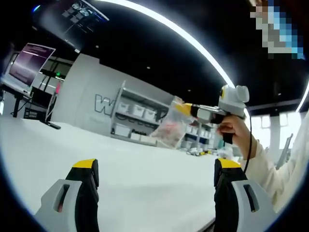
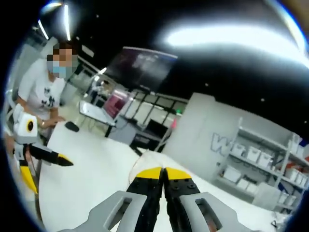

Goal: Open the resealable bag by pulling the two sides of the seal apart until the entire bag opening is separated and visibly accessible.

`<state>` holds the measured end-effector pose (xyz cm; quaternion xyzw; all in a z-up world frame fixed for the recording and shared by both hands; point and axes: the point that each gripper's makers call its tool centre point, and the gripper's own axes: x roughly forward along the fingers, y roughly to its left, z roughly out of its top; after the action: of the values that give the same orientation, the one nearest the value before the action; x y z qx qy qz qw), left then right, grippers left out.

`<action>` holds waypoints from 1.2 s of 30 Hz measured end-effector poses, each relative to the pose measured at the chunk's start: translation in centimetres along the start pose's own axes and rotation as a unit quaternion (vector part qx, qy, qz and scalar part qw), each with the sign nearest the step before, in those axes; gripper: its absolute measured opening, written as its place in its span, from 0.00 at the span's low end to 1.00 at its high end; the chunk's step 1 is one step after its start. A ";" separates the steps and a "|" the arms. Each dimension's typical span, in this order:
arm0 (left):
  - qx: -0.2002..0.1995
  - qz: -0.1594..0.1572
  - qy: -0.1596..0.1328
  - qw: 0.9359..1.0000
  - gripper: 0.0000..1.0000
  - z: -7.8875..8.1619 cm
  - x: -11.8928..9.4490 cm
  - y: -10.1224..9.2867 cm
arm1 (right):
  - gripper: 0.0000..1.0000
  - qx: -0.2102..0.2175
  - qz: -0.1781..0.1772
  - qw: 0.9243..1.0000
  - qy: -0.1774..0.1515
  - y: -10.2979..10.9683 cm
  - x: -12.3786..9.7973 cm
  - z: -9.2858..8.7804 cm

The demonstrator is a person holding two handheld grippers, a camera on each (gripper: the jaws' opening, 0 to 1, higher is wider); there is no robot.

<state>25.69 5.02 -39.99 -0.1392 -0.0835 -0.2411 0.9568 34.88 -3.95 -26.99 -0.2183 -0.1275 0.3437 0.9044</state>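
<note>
White table (image 1: 145, 179); right tool (image 2: 163, 173) pinches the clear bag (image 1: 170, 126).

My left claw (image 1: 157, 176) stood wide open, jaws well apart, gripping nothing. My right claw (image 2: 163, 178) was pinched shut, yellow tips pressed together. In the left gripper view my right hand (image 1: 235, 129) gripped that claw's handle, raised and level, pale sleeve (image 1: 280, 169) trailing behind it.
</note>
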 end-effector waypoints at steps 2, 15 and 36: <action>0.000 0.000 0.001 1.000 0.99 0.0 0.0 0.0 | 0.00 0.002 0.000 1.000 0.000 -0.1 -0.1 -0.1; 0.004 -0.001 0.003 1.000 0.99 0.0 0.0 0.0 | 0.00 0.017 0.003 1.000 0.014 -0.7 0.9 -1.5; 0.005 0.004 0.001 1.000 0.98 0.0 -0.2 0.3 | 0.00 0.031 0.012 0.998 0.044 -2.0 3.6 -3.6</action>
<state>25.67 5.33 -40.11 -0.1345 -0.0827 -0.2371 0.9586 40.03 -3.95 -28.82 -0.2069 -0.0744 0.3481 0.9113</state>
